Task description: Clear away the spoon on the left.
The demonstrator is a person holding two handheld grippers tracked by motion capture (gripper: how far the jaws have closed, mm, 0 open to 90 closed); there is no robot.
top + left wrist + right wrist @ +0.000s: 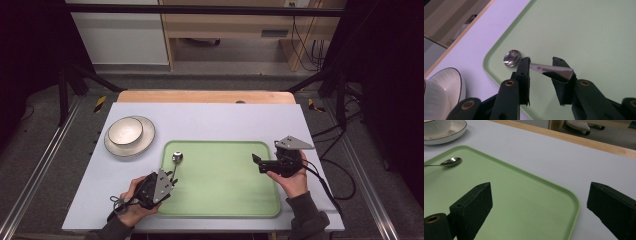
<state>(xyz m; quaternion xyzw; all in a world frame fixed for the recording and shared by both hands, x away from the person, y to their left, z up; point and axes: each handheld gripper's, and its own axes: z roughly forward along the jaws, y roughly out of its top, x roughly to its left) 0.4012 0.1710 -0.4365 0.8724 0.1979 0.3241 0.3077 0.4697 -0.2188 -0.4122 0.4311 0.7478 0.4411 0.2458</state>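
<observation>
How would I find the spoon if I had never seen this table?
Look for the big green tray in the middle of the table. The spoon lies in its far left corner, handle between the jaws of the left hand-held gripper. It is the only shiny metal thing; the white bowl sits off the tray.

— What sort of place is this?
— A lab recording rig: black frame posts [64,85] flank the table [210,117] at left and right.
— Anything else?
— Loose cables [305,47] at upper right, floor rails [40,165] at lower left.
</observation>
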